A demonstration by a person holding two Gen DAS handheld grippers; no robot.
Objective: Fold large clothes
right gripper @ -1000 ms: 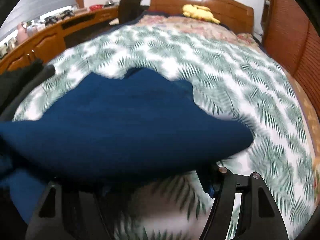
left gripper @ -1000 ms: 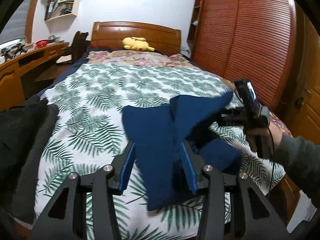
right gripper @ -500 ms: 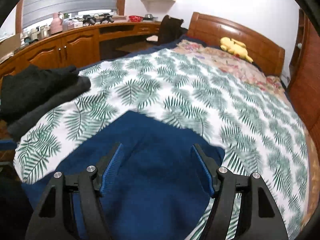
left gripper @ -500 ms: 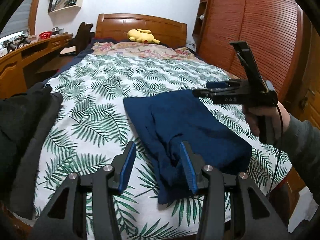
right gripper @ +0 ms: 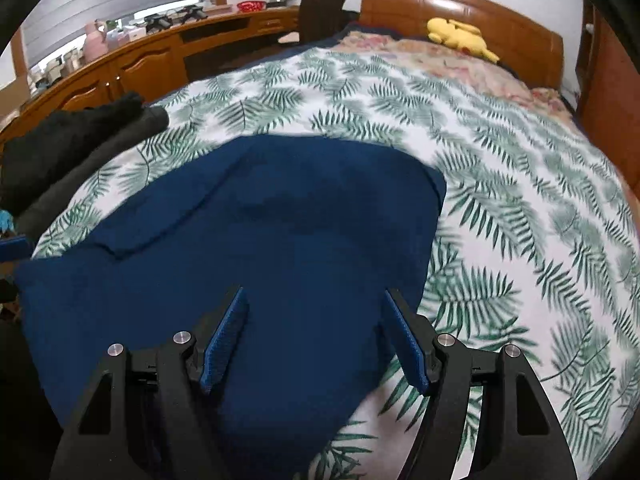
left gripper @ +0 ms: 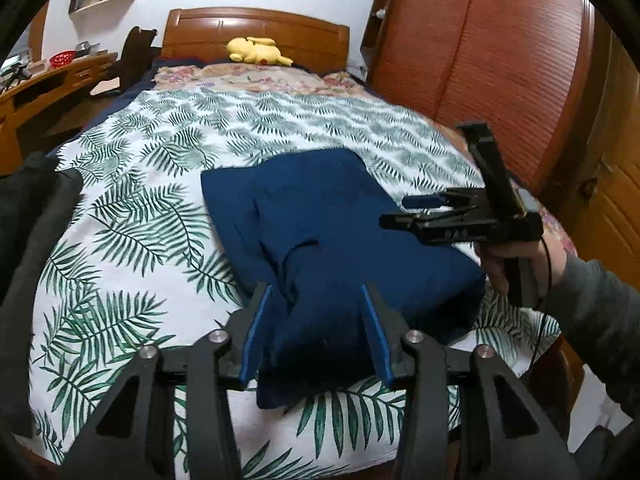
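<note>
A dark blue garment [left gripper: 320, 232] lies folded on the bed's leaf-print cover [left gripper: 132, 208], near the foot end. It also fills the middle of the right wrist view [right gripper: 280, 240]. My left gripper [left gripper: 316, 296] is open and empty, low over the garment's near end. My right gripper [right gripper: 314, 300] is open and empty, hovering above the garment's right part. The right gripper also shows in the left wrist view [left gripper: 404, 212], held by a hand above the garment's right edge.
A pile of black clothes [right gripper: 72, 140] lies at the bed's left edge. A yellow plush toy [left gripper: 256, 50] sits by the wooden headboard [left gripper: 256, 28]. A wooden desk [right gripper: 132, 64] runs along the left. A wooden wardrobe [left gripper: 500, 52] stands right of the bed.
The right gripper carried a flap of the blue garment over, let it go and opened. The garment now lies flat and folded. The left gripper moved closer over its near end.
</note>
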